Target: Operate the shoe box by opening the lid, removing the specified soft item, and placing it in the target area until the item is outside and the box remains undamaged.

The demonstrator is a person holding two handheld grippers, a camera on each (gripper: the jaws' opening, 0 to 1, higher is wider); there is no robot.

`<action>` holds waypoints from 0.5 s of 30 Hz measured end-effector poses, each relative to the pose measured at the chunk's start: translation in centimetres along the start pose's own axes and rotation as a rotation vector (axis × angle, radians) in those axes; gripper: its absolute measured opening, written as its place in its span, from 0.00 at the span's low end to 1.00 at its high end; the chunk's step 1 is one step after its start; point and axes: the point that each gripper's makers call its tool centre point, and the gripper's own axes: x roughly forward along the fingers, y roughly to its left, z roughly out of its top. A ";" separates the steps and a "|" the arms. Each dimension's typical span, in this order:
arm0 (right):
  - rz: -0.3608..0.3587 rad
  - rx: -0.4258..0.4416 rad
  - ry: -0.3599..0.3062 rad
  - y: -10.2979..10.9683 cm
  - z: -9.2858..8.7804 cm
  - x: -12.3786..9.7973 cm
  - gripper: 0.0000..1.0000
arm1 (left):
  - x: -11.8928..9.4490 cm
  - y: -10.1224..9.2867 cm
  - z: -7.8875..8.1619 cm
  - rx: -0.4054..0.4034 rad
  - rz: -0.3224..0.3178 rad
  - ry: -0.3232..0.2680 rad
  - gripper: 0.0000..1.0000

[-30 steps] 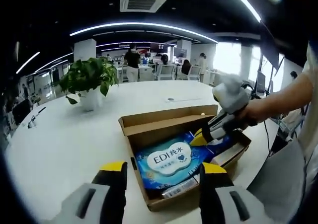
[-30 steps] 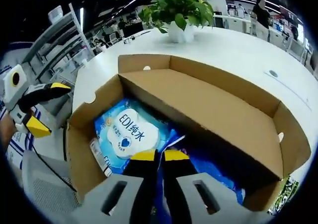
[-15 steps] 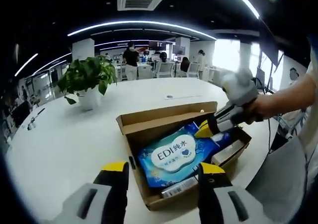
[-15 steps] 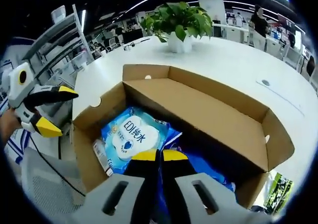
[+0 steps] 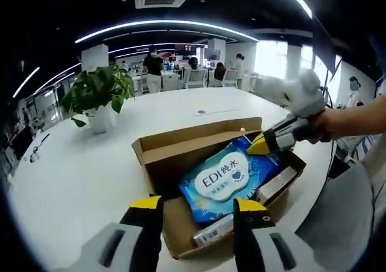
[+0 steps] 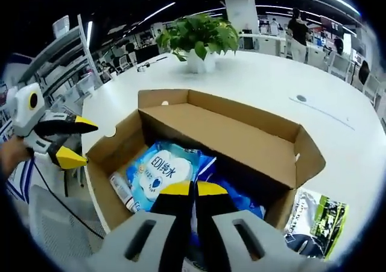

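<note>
Wipes pack partly behind right gripper

Wipes pack, front label: white oval patch on blue wrapper, printed "EDI" followed by the Chinese characters "纯水", with a small blue heart at one end.
Wipes pack, smaller print: a line of characters under the brand, too small to read.
Wipes pack, right gripper view: same "EDI 纯水" label, read at a slant.
Small packet in shoe box: pale strip with dark marks, illegible.
Green printed packet on table: print illegible.
Shoe box: plain brown card, no lettering legible.
</note>
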 end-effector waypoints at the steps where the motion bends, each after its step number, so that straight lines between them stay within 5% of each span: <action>1: -0.002 0.005 -0.001 -0.1 0.0 -0.1 0.00 | 0.1 -0.1 0.0 0.001 -0.002 0.002 0.44; 15: -0.048 0.062 -0.023 -1.7 -0.8 -1.7 0.00 | 3.8 -0.9 0.3 0.041 -0.063 0.103 0.37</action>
